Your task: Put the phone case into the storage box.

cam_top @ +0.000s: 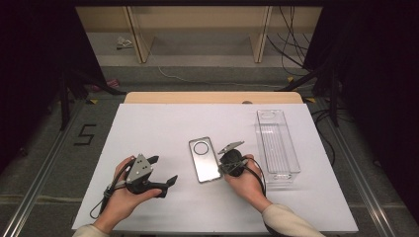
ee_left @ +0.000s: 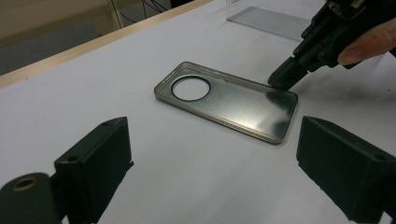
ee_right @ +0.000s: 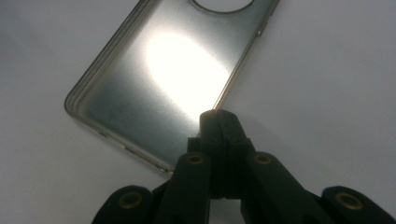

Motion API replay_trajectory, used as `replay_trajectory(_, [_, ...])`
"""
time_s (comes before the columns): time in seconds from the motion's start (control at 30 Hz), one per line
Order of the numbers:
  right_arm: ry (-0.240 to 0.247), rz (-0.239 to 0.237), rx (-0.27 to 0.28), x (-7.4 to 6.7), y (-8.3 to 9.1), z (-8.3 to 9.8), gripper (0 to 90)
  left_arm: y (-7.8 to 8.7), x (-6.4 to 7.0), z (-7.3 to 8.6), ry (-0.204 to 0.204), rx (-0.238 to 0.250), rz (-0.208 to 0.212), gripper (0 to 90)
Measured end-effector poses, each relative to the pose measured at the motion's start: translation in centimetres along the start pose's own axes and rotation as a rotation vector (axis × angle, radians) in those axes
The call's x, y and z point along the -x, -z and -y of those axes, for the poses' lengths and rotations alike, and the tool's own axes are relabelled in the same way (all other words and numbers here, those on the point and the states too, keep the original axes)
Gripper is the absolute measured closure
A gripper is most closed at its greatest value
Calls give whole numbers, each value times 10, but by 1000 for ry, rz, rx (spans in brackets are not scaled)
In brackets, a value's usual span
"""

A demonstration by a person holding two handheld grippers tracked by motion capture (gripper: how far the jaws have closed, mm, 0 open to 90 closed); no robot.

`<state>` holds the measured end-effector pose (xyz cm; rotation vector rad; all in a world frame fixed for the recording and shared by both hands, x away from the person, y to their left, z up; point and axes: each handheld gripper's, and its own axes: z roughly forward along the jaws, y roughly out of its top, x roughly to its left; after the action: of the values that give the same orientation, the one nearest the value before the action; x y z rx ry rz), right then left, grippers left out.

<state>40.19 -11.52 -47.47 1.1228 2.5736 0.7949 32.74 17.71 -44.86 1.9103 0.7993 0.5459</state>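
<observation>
Where the high view looks down, the phone case lies mid-table, long axis running twelve to six, with the right gripper just at its three o'clock and the left gripper well apart at nine. From the left gripper view, its own jaws gape, released, the case ahead at twelve. Along the right gripper view, its jaws are clenched on nothing, tips at the case's long edge.

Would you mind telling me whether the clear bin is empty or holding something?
Empty: through the clear bin, only its ribbed floor and the white table show.
</observation>
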Motion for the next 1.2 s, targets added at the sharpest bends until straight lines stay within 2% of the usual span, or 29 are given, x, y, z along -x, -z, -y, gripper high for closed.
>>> replay_trajectory(0.3, [24, -24, 2, -8, -1, -1, 900, 0, 0, 0, -3, -2, 2, 103])
replay_trajectory(1.2, [57, -51, 10, -14, -2, -3, 900, 0, 0, 0, -6, -2, 1, 111])
